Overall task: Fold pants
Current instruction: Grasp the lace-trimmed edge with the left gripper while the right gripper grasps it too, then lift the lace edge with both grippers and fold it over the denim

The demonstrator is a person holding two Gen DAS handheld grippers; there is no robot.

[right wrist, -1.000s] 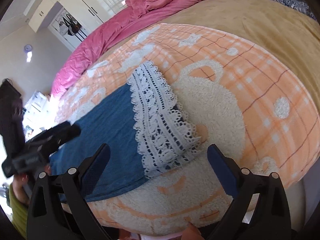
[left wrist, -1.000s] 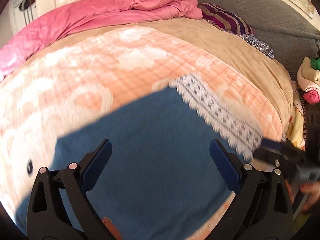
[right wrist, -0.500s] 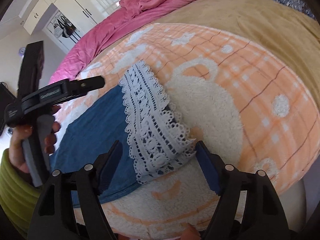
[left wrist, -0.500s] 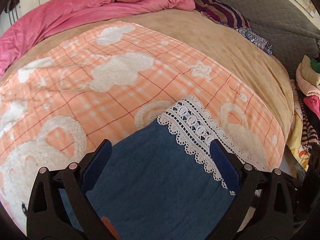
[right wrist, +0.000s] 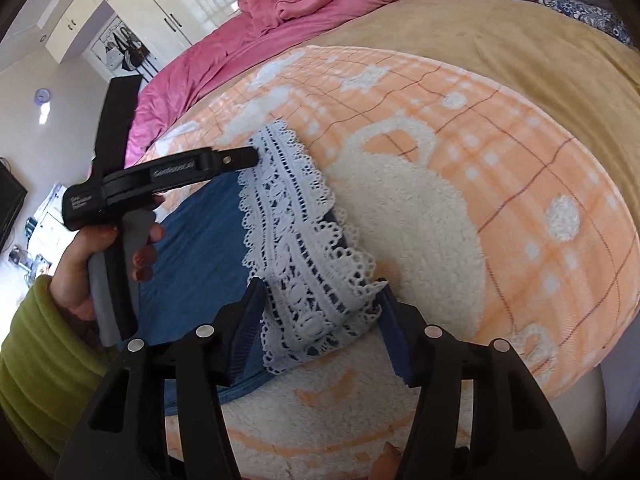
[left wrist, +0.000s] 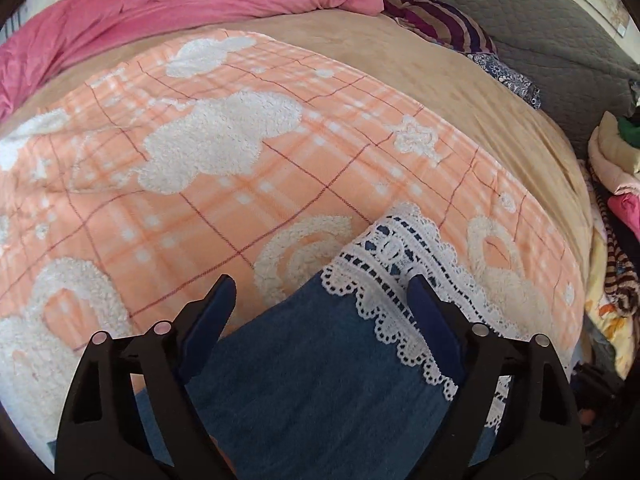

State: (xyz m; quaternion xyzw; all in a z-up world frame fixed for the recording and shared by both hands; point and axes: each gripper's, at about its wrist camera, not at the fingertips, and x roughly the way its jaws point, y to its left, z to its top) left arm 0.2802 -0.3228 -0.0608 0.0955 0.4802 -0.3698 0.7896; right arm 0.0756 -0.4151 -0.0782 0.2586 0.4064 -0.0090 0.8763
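Blue pants [left wrist: 320,380] lie flat on the orange plaid blanket [left wrist: 248,200], lace hem [right wrist: 304,248] away from me. My left gripper [left wrist: 320,312] gapes wide over one hem corner; my right gripper [right wrist: 320,308] straddles the opposite corner, fingers apart, gripping nothing.

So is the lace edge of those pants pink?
No, the lace is white, sewn along the hem of blue denim pants.

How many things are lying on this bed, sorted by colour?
Pink: 1, the quilt
Orange-and-white: 1, the checked blanket
Blue: 1, the lace-trimmed pants
Purple-striped: 1, the pillow
Total: 4
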